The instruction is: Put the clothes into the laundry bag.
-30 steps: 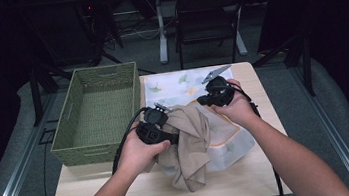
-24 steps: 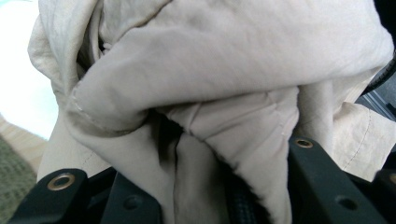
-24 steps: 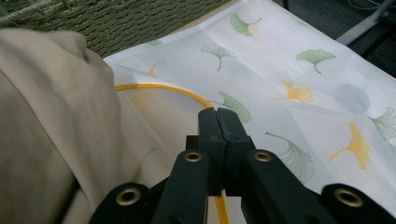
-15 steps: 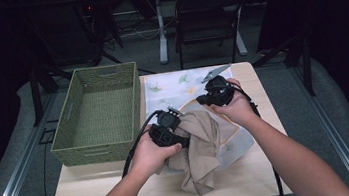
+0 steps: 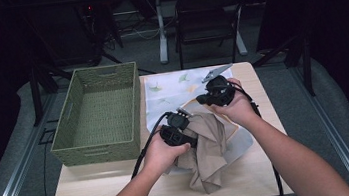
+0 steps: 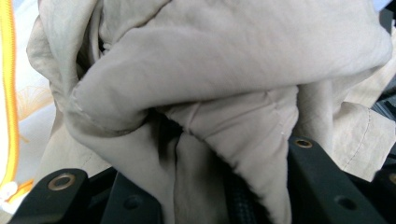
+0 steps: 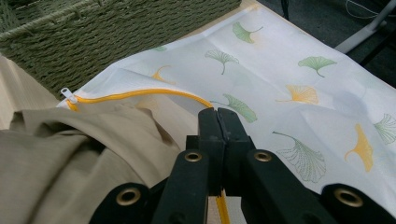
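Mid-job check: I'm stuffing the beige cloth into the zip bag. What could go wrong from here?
1. The beige cloth is bunched thick against the left gripper; a loose fold may spill past the bag's opening instead of going in.
2. The right gripper pinches the bag's edge by the yellow zipper; hard pushing could pull that thin edge free.
3. Cloth could snag on the zipper.

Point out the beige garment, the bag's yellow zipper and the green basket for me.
beige garment (image 5: 209,149): high view, on its bunched middle.
yellow zipper (image 7: 140,94): right gripper view, on the zipper's curved run.
green basket (image 5: 100,155): high view, on its near woven wall.
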The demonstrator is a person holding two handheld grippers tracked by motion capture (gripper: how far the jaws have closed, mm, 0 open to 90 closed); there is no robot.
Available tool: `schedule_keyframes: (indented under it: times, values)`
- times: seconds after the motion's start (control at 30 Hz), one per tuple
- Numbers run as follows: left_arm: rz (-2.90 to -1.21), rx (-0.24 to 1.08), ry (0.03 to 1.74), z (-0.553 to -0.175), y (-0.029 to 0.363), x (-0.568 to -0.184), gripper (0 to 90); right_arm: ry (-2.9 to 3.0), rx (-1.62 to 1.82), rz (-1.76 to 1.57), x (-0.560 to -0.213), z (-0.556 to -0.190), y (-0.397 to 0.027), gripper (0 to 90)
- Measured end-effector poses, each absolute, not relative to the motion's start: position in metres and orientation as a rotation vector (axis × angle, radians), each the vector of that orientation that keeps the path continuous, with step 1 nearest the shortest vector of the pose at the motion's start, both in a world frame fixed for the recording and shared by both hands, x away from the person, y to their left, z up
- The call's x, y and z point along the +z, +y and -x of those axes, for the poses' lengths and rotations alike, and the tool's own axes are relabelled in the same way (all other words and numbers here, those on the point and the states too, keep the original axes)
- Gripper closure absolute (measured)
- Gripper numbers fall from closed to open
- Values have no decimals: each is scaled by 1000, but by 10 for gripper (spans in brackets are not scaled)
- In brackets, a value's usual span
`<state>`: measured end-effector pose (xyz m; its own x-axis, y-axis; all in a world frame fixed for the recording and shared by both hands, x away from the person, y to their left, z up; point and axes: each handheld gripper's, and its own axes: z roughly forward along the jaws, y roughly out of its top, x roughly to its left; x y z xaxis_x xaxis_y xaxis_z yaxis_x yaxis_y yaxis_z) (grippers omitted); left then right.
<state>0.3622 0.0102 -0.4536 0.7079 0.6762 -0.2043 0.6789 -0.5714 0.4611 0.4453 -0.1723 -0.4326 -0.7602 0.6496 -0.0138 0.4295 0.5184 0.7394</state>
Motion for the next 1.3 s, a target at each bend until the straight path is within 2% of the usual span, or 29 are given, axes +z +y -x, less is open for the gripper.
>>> schedule_keyframes:
  times: [0.67,1.3]
  values:
    - [-2390,53,1127,-382,-2,-478,636,2469,1095,-888,-429,-440,-171,897]
    - [-2294,67,1257,-403,-2,-486,636,2479,1117,-860,-427,-436,-166,897]
